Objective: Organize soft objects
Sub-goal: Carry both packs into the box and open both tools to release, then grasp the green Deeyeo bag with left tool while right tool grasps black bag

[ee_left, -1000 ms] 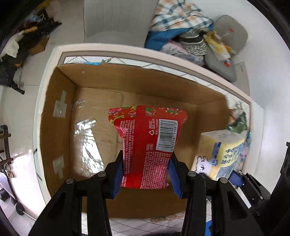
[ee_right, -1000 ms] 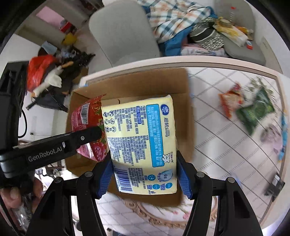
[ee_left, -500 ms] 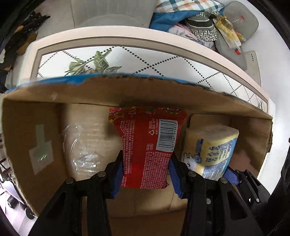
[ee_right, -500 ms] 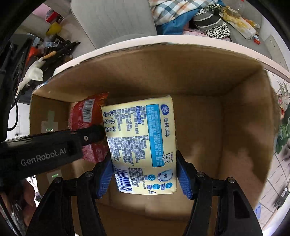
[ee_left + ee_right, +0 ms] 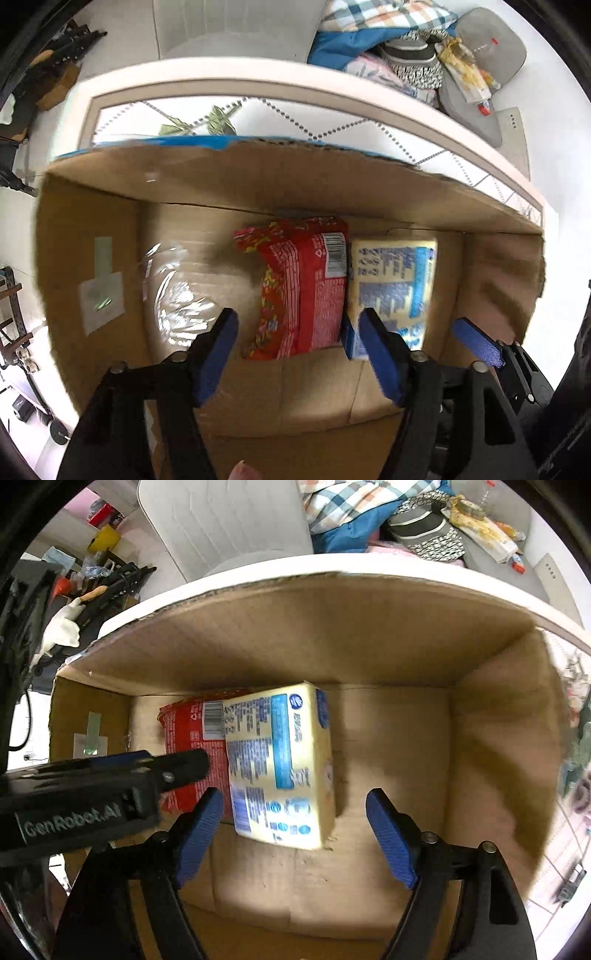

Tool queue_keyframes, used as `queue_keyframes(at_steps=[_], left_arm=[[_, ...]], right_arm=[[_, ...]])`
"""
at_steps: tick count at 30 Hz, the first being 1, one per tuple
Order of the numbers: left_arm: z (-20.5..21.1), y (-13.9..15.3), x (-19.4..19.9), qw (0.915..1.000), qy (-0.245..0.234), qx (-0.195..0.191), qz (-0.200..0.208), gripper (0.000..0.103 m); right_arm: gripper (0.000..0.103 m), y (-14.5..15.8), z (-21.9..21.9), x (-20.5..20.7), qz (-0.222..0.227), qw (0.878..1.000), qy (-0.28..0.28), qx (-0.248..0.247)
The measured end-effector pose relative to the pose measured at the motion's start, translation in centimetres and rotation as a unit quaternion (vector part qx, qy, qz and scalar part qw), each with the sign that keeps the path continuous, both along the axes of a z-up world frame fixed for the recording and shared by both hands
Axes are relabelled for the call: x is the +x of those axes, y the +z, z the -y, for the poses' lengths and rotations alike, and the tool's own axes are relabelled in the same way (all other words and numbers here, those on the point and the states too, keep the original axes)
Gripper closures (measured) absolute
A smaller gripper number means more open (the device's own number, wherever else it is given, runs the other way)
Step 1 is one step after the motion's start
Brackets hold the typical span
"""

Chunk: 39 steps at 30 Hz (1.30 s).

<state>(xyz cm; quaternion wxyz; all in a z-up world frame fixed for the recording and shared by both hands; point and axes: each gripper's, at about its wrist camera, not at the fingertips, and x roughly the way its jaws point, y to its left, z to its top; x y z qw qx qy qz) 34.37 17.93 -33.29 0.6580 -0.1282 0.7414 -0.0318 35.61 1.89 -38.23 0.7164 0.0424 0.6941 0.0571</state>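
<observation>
Now both tools just opened, red pack [image 5: 306, 288] beside yellow pack [image 5: 280, 764] in box [image 5: 332, 638]

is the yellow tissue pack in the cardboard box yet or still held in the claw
In the box. The yellow tissue pack lies on the cardboard box floor beside the red pack; the right claw pads stand clear.

Bright daylight, fisheye-bent edges, slight motion blur, soft shadows.

**Cardboard, Film and Ribbed Pads**

The cardboard box [image 5: 369, 646] is matt brown, corrugated, with glossy clear tape [image 5: 177, 295] on its floor. The red pack [image 5: 306, 280] and yellow pack [image 5: 284, 760] are shiny plastic film. The blue pads [image 5: 388, 842] look ribbed.
</observation>
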Motion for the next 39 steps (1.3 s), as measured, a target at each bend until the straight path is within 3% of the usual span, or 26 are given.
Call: queue_keyframes(at_steps=[1, 3, 6, 8, 14, 23, 31, 39], left_arm=[[-0.1, 0.8, -0.5, 0.9999, 0.0, 0.007, 0.008, 0.019], [-0.4, 2.0, -1.3, 0.9995, -0.001, 0.022, 0.025, 0.019], [-0.9, 3.3, -2.8, 0.998, -0.005, 0.048, 0.042, 0.002], [-1.0, 4.1, -3.9, 0.9964, -0.006, 0.063, 0.056, 0.002], [-1.2, 7.0, -7.2, 0.9918, -0.002, 0.088, 0.093, 0.001], [-0.4, 12.5, -12.1, 0.9828, 0.007, 0.099, 0.156, 0.001], [0.1, 17.5, -16.4, 0.9763, 0.008, 0.093, 0.195, 0.001], [2.9, 20.8, -17.4, 0.9694, 0.0, 0.093, 0.227, 0.001]], right_arm=[[0.015, 0.3, 0.2, -0.4, 0.0, 1.0, -0.001, -0.002], [0.014, 1.3, 0.5, -1.3, 0.002, 1.0, -0.003, -0.006], [0.009, 2.5, 0.0, -2.4, 0.005, 1.0, -0.002, -0.015], [0.0, 3.5, 0.2, -3.7, 0.009, 1.0, 0.0, -0.015], [0.0, 6.2, 0.2, -6.9, 0.042, 0.998, 0.004, -0.051], [0.0, 12.7, 0.0, -12.3, 0.085, 0.995, 0.022, -0.051], [0.0, 18.6, 0.6, -16.9, 0.126, 0.992, 0.02, -0.025], [0.0, 20.8, 3.0, -18.8, 0.128, 0.991, -0.008, 0.034]])
